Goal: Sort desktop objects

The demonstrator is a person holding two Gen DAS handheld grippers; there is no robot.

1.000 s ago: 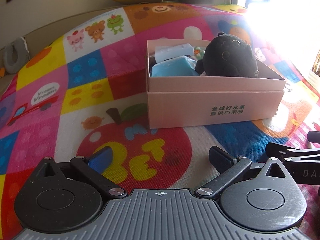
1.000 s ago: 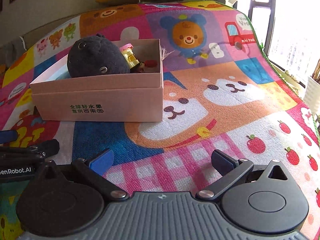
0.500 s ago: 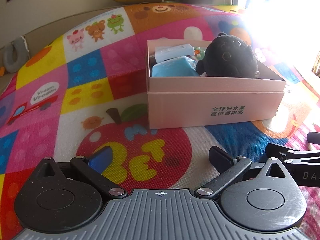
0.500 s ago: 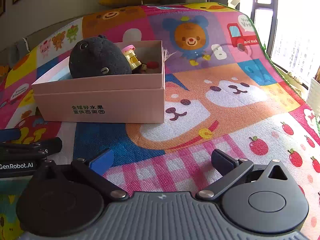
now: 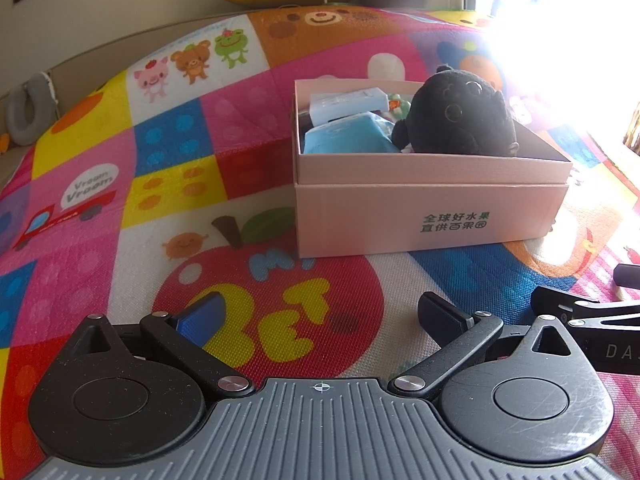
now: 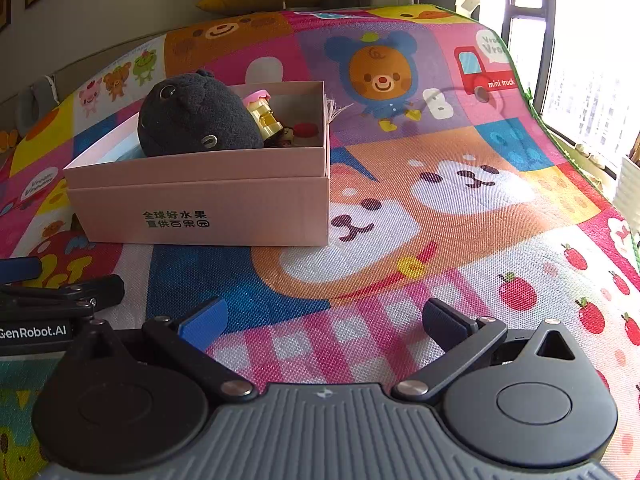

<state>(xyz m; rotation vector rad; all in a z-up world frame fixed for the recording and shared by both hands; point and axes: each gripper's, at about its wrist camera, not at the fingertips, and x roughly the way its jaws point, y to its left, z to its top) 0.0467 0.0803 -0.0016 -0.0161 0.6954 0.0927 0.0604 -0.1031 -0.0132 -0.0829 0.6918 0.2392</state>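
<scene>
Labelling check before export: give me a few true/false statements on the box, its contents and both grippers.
1. The black plush toy sits inside the pink box. True.
2. The left gripper holds a blue packet. False: its fingers are spread with nothing between them; the blue packet lies in the box.
3. The right gripper is open and holds nothing. True.
4. A lid closes the box. False: its top is open, contents showing.
5. A gold bottle with a pink cap lies beside the plush toy. True.
</scene>
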